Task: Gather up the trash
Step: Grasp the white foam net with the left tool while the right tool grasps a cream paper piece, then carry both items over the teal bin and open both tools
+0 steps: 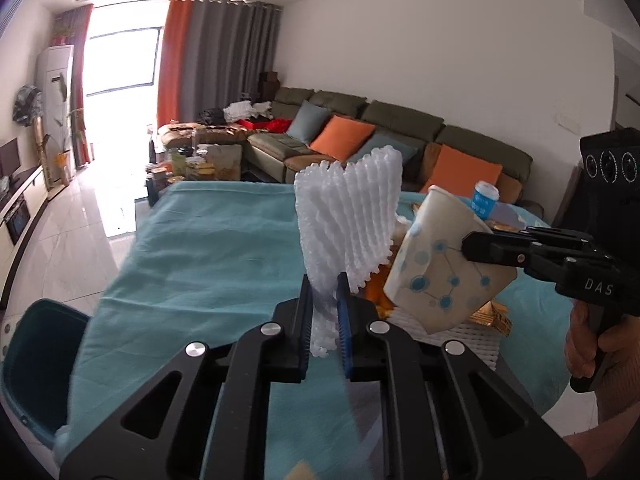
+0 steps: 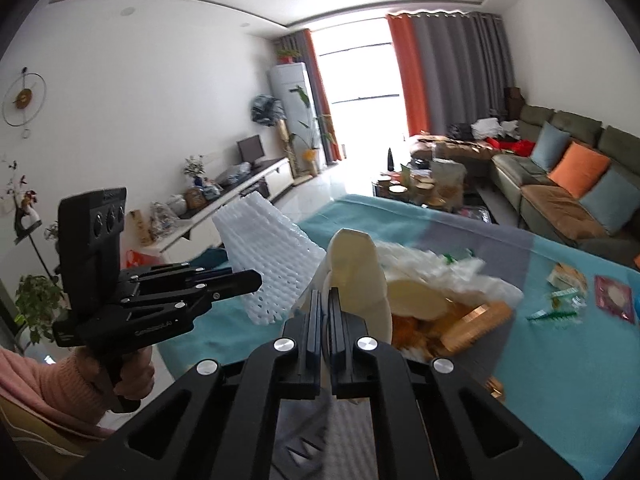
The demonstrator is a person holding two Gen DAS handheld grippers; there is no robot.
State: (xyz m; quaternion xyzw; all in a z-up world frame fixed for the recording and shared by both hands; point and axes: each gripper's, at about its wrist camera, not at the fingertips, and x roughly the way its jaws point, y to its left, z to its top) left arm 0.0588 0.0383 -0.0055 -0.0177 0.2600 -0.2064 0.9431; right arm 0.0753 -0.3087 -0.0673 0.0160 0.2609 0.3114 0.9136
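On my right tool [image 1: 466, 246], seen from the left wrist at 3 o'clock, the black body reads "DAS"; any further letters are cut off. The small print on my left tool [image 2: 260, 280], at 9 o'clock in the right wrist view, is illegible.

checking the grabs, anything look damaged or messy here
The paper cup in the right gripper is squashed at its rim. Wrappers lie scattered on the teal tablecloth. The foam net in the left gripper looks intact.
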